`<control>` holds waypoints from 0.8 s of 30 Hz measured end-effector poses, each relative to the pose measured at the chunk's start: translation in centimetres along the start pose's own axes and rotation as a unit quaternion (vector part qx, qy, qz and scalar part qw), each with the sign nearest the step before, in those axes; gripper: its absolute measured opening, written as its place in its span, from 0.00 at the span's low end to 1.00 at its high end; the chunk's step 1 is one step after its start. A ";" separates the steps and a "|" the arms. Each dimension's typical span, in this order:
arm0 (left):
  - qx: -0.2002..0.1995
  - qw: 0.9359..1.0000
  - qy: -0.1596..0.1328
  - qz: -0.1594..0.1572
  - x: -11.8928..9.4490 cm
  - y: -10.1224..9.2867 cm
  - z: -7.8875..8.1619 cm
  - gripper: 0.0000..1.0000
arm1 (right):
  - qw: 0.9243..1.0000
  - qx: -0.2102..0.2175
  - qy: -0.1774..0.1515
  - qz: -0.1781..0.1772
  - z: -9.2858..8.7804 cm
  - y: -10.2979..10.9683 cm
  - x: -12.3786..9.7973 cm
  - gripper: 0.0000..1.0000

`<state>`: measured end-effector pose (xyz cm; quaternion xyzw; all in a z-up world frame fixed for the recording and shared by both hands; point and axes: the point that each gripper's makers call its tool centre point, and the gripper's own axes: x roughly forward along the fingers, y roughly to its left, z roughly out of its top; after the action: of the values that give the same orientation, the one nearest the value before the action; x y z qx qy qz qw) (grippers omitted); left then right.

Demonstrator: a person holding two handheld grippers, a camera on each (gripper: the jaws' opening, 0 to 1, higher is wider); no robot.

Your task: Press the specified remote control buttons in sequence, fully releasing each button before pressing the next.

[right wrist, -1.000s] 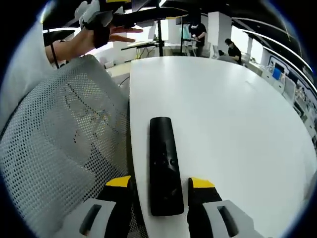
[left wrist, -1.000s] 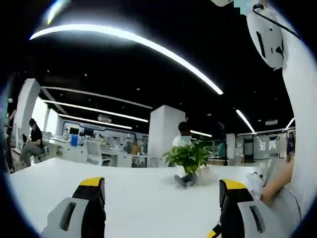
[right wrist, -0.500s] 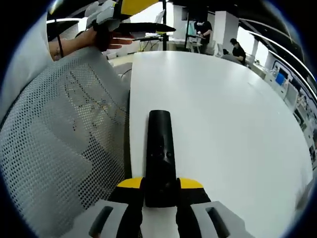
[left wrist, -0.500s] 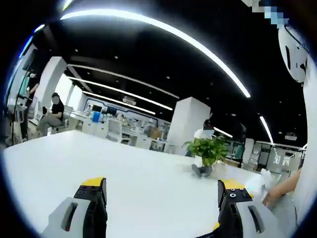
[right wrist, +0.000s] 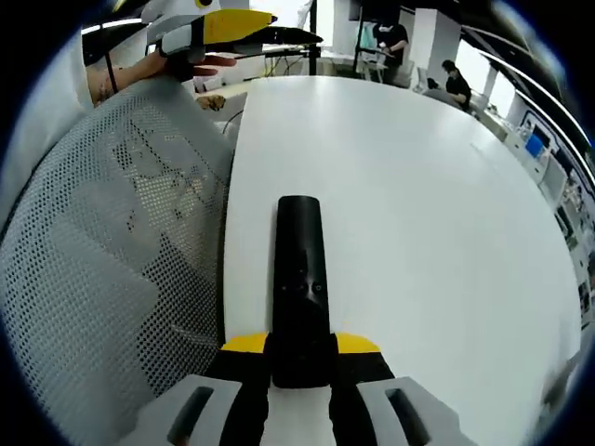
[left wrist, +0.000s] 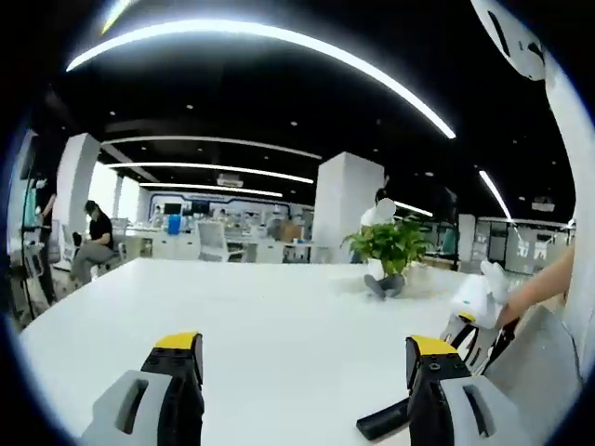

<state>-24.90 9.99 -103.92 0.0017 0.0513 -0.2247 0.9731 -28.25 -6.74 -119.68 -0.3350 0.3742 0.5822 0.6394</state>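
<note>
The right gripper (right wrist: 299, 358) clamps the near end of the black remote (right wrist: 300, 279), held over the desk (right wrist: 418, 186) beside its edge, next to a mesh chair (right wrist: 112, 242). The left gripper (left wrist: 302, 372) hangs with jaws apart above the desk; a potted plant (left wrist: 389, 249) stands at the far edge.

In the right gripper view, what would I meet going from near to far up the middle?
Right gripper, shut on the black remote control → bare white table → left gripper at the far edge.
</note>
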 end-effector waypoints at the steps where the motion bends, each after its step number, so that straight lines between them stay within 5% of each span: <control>1: 0.012 1.000 0.005 -0.002 -0.1 -0.1 -0.2 0.96 | 1.000 -0.001 0.003 -0.001 0.0 -0.3 0.0 0.21; 16: 0.068 0.997 0.016 -0.023 -0.1 -0.8 -0.7 0.92 | 1.000 -0.008 0.028 0.010 0.0 -3.4 0.0 0.21; 24: 0.049 0.999 0.014 -0.018 -0.3 -0.2 -0.8 0.91 | 0.999 -0.024 0.040 0.013 -0.1 -5.2 -0.1 0.21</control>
<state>-25.31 9.93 -104.73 0.0517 0.0538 -0.2443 0.9668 -23.10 -7.37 -119.72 -0.3691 0.3896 0.5851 0.6080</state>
